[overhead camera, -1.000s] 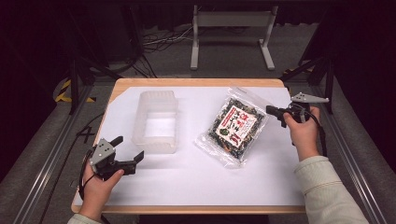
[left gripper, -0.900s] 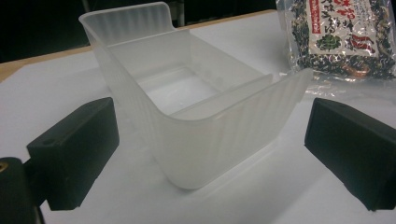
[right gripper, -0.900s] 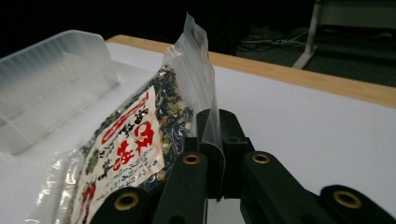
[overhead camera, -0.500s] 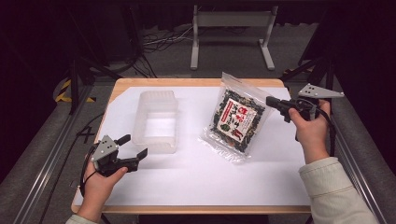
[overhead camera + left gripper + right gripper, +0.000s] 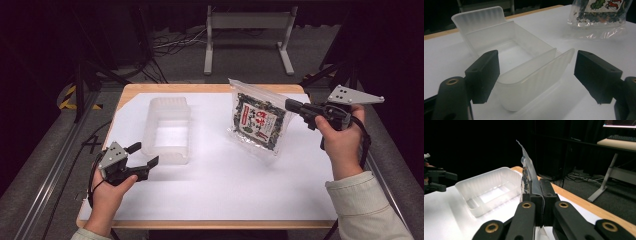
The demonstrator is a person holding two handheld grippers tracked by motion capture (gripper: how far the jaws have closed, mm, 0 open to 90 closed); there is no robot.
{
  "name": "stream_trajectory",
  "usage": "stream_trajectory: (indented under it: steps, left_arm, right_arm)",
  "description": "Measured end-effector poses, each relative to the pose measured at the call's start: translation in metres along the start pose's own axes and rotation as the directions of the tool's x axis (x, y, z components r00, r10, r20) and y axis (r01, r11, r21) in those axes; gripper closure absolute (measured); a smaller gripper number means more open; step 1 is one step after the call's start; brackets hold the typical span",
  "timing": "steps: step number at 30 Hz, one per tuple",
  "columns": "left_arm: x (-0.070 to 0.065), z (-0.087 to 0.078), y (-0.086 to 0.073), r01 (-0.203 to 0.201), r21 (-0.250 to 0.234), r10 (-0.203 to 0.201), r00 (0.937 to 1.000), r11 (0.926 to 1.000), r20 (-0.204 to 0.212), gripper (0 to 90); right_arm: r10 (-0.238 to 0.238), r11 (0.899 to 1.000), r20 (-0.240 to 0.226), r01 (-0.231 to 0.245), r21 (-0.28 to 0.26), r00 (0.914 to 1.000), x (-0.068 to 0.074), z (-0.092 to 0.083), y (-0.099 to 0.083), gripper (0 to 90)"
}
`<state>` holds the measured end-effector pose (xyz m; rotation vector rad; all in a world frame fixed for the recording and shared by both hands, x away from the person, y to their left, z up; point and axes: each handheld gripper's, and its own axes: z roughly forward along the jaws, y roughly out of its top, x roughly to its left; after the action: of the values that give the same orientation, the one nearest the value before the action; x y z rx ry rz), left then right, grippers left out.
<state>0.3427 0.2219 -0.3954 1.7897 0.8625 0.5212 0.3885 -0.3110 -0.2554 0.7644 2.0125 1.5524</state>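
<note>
While the right claw (image 5: 291,105) pinches the snack bag (image 5: 258,121) edge aloft, the spread left claw (image 5: 144,155) waits beside the translucent tray (image 5: 167,130), the bag's probable destination.

A frosted translucent white tub (image 5: 167,131) sits on a white sheet (image 5: 220,180) over a light wooden table (image 5: 200,88), and the clear bag (image 5: 259,122) shows dark green-black contents behind a white label printed in red and green.
</note>
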Motion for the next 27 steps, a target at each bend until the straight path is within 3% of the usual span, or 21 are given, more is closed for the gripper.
stream_trajectory:
  steps: [5,8,12,18,21,27]
  left_arm:
    - [-0.005,0.005,0.009,-0.010,-0.022,0.010,0.9997,0.9997,0.022,20.0]
    - [-0.013,0.011,0.020,-0.011,-0.031,0.013,0.9973,0.9995,0.072,21.9]
    - [-0.024,0.020,0.030,-0.014,-0.069,0.021,0.9943,0.9975,0.104,14.7]
    - [-0.035,0.029,0.044,0.002,-0.105,0.017,0.9835,0.9945,0.180,9.2]
    - [-0.039,0.032,0.050,-0.009,-0.114,0.031,0.9807,0.9934,0.193,8.6]
    - [-0.046,0.037,0.063,-0.034,-0.130,0.066,0.9668,0.9909,0.247,8.6]
  right_arm:
    - [-0.028,1.000,-0.008,0.028,-0.010,0.9996,0.006,-0.004,0.008,90.0]
    - [-0.040,0.999,-0.023,0.040,-0.025,0.9989,0.012,-0.006,0.015,90.0]
    - [-0.052,0.998,-0.055,0.050,-0.042,0.9971,0.020,-0.006,0.022,90.0]
    - [-0.075,0.996,-0.114,0.070,-0.046,0.9907,0.038,-0.002,0.031,90.0]
    - [-0.085,0.995,-0.146,0.077,-0.059,0.9857,0.046,0.001,0.034,90.0]
    - [-0.112,0.992,-0.195,0.098,-0.078,0.9744,0.062,0.008,0.040,90.0]
